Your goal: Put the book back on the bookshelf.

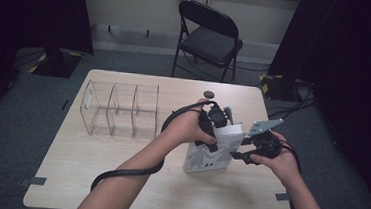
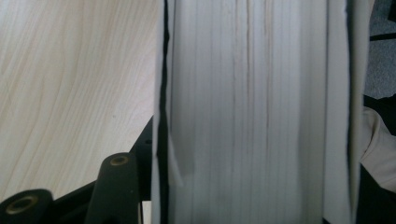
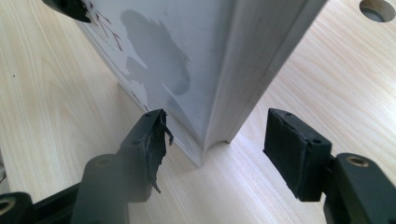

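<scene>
Book [image 1: 209, 156] upright on its bottom edge near the right-hand middle of the table [image 1: 117, 179], white cover with grey animal shapes facing the person, well apart from the clear organiser [image 1: 118, 109] to its left. Left gripper [image 1: 218, 132] down over the top edge, clamped across the thick block of pages, which runs up between the jaws in the left gripper view. Right gripper [image 1: 239, 156] low at the right-hand bottom corner, jaws spread wide to either side of that corner and, in the right gripper view, not yet pressing on cover or pages (one pad looks torn and ragged, so grip on that side may be poor). Seems to be the steadying step: book held standing from above while the second grip is lined up below. Next move probably calls for closing the right jaws squarely on the lower corner without nudging the book off its edge, then lifting with both hands together and keeping it vertical. Likely destination the organiser, though that is only a judgement. Organiser made of transparent walls, split by upright dividers into three slots side by side, all three bare, nothing standing or lying in any of them.
</scene>
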Action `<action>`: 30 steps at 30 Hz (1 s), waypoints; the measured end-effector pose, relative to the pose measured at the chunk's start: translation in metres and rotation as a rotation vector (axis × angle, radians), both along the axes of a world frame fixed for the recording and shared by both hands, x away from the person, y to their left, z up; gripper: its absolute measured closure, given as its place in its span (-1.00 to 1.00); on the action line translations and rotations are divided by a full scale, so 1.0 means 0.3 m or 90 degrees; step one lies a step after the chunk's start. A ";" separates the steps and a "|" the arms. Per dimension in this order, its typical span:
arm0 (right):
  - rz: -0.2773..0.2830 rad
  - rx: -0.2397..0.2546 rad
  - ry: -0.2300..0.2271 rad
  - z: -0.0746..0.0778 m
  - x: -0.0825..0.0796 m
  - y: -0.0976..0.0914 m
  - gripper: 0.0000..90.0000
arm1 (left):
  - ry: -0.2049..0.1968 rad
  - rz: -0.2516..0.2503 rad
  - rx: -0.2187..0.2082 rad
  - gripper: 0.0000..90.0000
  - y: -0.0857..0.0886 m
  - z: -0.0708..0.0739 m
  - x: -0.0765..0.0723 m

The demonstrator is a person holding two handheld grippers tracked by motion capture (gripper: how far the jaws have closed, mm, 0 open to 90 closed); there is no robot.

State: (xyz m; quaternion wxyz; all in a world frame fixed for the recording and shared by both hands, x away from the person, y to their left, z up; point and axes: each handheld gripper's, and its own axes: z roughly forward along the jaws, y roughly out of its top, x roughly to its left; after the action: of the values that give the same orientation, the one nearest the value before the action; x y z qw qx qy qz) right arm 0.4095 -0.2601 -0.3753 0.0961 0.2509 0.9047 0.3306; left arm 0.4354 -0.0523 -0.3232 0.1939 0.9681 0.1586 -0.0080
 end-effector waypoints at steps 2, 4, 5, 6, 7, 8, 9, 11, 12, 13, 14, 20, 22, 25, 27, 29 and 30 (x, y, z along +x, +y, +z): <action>-0.003 0.000 0.003 -0.003 -0.001 -0.003 -0.15 | -0.006 -0.010 0.006 0.01 -0.003 -0.001 0.000; -0.001 -0.002 0.001 -0.006 -0.001 -0.006 -0.16 | -0.004 -0.002 0.013 0.02 -0.006 -0.002 -0.002; -0.006 -0.003 0.002 -0.008 -0.003 -0.007 -0.16 | -0.003 -0.002 0.014 0.03 -0.007 -0.002 -0.003; -0.005 -0.002 0.000 -0.010 -0.003 -0.007 -0.16 | -0.003 -0.002 0.017 0.04 -0.008 -0.002 -0.002; -0.002 0.004 0.003 -0.013 -0.003 -0.008 -0.16 | 0.000 -0.001 0.020 0.04 -0.009 -0.001 -0.002; -0.003 0.000 0.000 -0.014 -0.004 -0.009 -0.16 | -0.002 0.001 0.016 0.04 -0.008 -0.003 -0.001; -0.004 0.003 0.003 -0.016 -0.006 -0.009 -0.16 | 0.000 -0.001 0.022 0.04 -0.009 -0.002 0.001; -0.005 0.005 0.000 -0.022 -0.007 -0.010 -0.17 | -0.001 -0.013 0.029 0.04 -0.011 -0.001 0.000; -0.007 0.003 0.003 -0.022 -0.009 -0.011 -0.17 | -0.001 -0.014 0.030 0.04 -0.012 -0.001 0.000; -0.005 0.003 0.004 -0.024 -0.009 -0.011 -0.17 | -0.003 -0.012 0.034 0.04 -0.015 -0.003 -0.002; -0.005 0.009 0.003 -0.027 -0.009 -0.012 -0.17 | 0.002 -0.008 0.032 0.03 -0.016 -0.005 -0.001; -0.007 0.004 0.003 -0.026 -0.012 -0.020 -0.17 | 0.011 0.001 0.042 -0.08 -0.023 -0.015 -0.012; -0.011 0.002 0.004 -0.026 -0.014 -0.024 -0.17 | 0.011 0.001 0.054 -0.14 -0.028 -0.018 -0.015; -0.013 0.004 0.003 -0.030 -0.014 -0.028 -0.17 | 0.011 0.002 0.054 -0.14 -0.026 -0.019 -0.011; -0.011 0.002 0.005 -0.033 -0.018 -0.031 -0.17 | 0.011 0.003 0.054 -0.15 -0.026 -0.019 -0.010; -0.013 0.002 0.006 -0.036 -0.019 -0.034 -0.17 | 0.012 -0.006 0.061 -0.14 -0.028 -0.019 -0.011; -0.012 0.002 0.004 -0.038 -0.018 -0.035 -0.17 | 0.010 -0.008 0.065 -0.13 -0.029 -0.018 -0.011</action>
State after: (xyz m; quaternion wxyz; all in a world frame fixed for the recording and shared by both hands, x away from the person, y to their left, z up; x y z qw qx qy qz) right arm 0.4040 -0.2706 -0.3866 0.0960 0.2604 0.9020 0.3307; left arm 0.4319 -0.0611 -0.3287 0.1426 0.9776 0.1543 -0.0086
